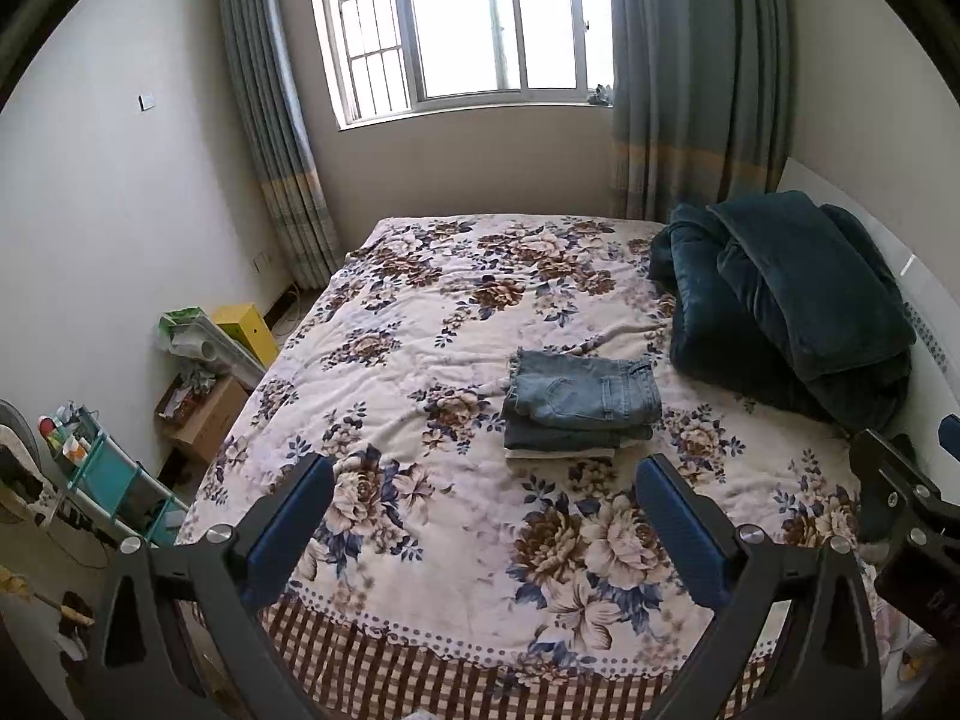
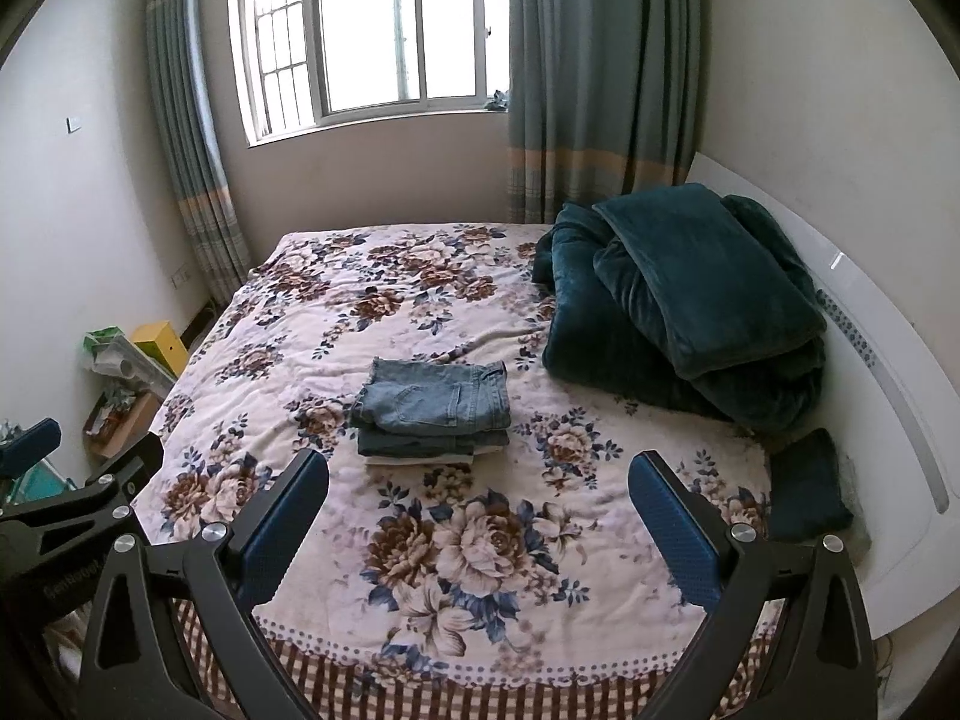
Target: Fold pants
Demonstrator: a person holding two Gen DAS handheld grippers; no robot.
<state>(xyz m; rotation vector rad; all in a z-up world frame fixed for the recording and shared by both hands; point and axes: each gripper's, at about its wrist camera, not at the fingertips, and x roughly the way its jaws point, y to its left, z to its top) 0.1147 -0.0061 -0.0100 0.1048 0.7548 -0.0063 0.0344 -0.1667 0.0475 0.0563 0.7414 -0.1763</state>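
The folded jeans point(image 1: 579, 399) sit beside the green blanket point(image 1: 780, 312). Both claws, left gripper point(image 1: 483, 534) and right gripper point(image 2: 477, 531), are wide and empty; leave the stack neat.

Floral bed point(image 2: 420, 546); folded pants point(image 2: 435, 405); teal blanket point(image 2: 690, 306)

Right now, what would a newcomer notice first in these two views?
The small stack of folded jeans sits mid-bed on the floral bedspread. A bulky dark teal blanket is heaped to its right by the white headboard. Both the left gripper and the right gripper hang open and empty over the near edge.
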